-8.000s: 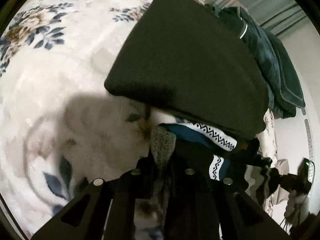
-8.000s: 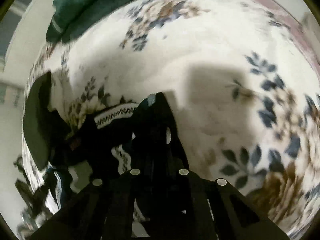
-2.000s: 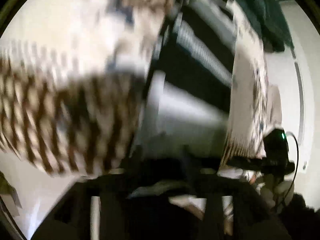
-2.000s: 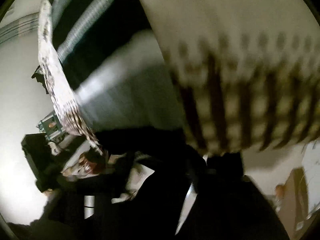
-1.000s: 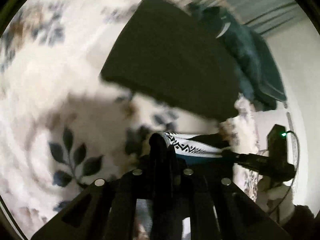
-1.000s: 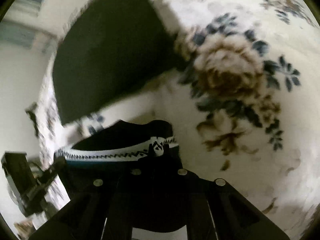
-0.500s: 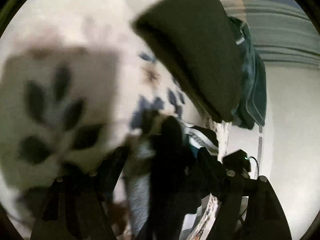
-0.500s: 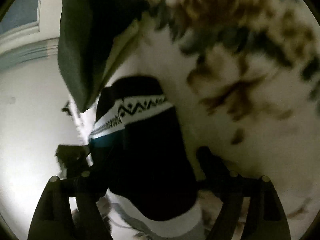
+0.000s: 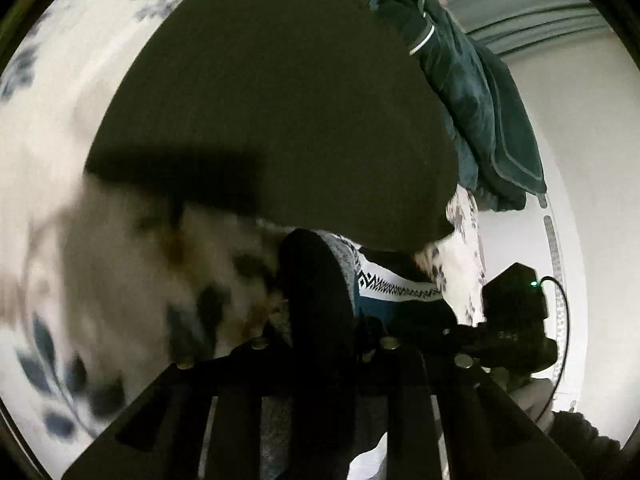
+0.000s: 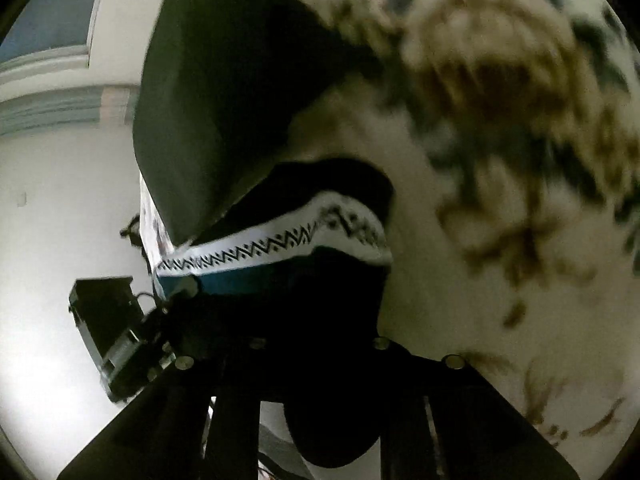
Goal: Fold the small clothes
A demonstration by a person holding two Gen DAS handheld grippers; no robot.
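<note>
A floral blanket [image 9: 60, 128] in cream with blue and brown flowers covers the bed. A dark green folded cloth [image 9: 280, 100] lies on it, far from the camera. A teal blanket [image 9: 480, 92] is heaped at the far right. Behind stand a white wall [image 10: 52, 208] and striped curtains [image 9: 520, 4]

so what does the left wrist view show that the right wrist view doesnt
Only the left wrist view shows the dark teal garment heaped behind the dark folded cloth, and a grey knit part of the small garment draped at the left gripper.

Only the right wrist view shows the large brown flower print on the bedspread, and the right gripper with the small garment hanging across it.

Both show the dark folded cloth, the small garment's white zigzag band above a teal stripe, the floral bedspread and the other gripper's black body.
</note>
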